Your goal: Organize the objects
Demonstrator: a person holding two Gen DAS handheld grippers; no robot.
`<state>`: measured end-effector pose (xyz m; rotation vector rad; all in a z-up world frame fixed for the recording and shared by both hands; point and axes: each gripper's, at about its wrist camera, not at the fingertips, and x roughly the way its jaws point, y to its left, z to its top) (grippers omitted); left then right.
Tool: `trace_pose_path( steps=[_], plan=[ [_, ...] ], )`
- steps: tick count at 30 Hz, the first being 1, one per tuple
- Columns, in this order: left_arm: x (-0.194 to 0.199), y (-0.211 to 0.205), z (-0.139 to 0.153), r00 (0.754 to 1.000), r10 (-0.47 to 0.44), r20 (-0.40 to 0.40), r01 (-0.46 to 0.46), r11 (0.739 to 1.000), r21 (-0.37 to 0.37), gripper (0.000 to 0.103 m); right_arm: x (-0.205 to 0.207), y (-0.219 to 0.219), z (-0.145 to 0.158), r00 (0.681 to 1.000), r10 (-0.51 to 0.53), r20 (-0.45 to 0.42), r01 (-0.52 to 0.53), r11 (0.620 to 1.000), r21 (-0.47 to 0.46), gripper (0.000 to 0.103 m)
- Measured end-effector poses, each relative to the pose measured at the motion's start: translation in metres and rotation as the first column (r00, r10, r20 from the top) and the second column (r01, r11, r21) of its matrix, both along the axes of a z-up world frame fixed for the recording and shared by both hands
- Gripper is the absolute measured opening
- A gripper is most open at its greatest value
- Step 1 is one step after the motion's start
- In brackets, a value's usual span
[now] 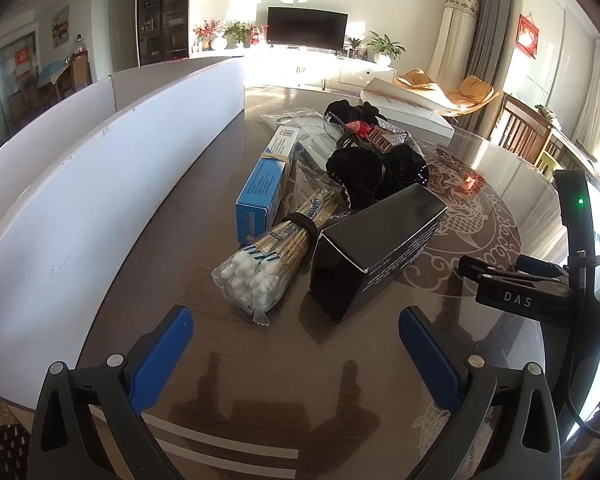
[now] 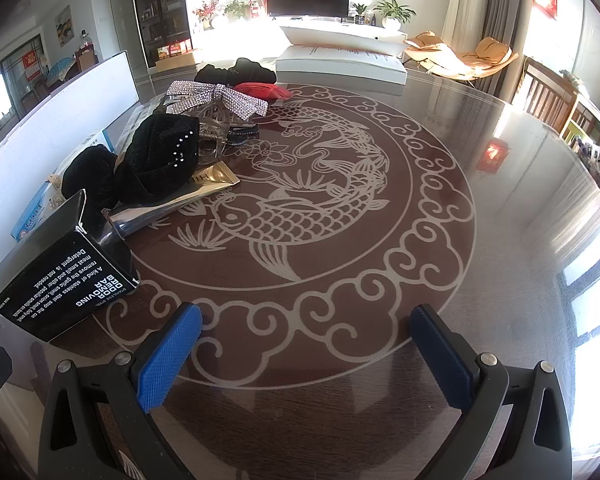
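Note:
A pile of small items lies on the round brown table [image 2: 380, 420]. In the left wrist view I see a bag of cotton swabs [image 1: 268, 264], a blue box [image 1: 264, 184], a black box [image 1: 376, 248] and black velvet hair pieces [image 1: 364, 168]. My left gripper [image 1: 296, 344] is open and empty, just short of the swabs and the black box. In the right wrist view the black box [image 2: 60, 272] lies at the left, with a gold tube [image 2: 180, 196], the black hair pieces [image 2: 156, 160] and a rhinestone bow [image 2: 216, 96]. My right gripper [image 2: 306, 344] is open and empty over the fish pattern.
A long white box [image 1: 100, 208] stands along the table's left side. Another white box [image 2: 340, 60] lies at the far edge. A red pouch [image 2: 264, 90] lies beside the bow. My right gripper's body [image 1: 540, 288] shows at the right of the left wrist view.

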<state>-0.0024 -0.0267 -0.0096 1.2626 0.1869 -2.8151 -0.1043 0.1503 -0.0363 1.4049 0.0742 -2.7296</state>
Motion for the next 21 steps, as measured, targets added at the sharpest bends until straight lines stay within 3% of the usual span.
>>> trace_pose_path(
  steps=[21],
  plan=[
    [-0.002, -0.011, -0.002, 0.999, 0.037, 0.019, -0.038, 0.998, 0.057, 0.103, 0.000, 0.000, 0.000, 1.000, 0.000, 0.000, 0.000, 1.000, 0.000, 0.103]
  ],
)
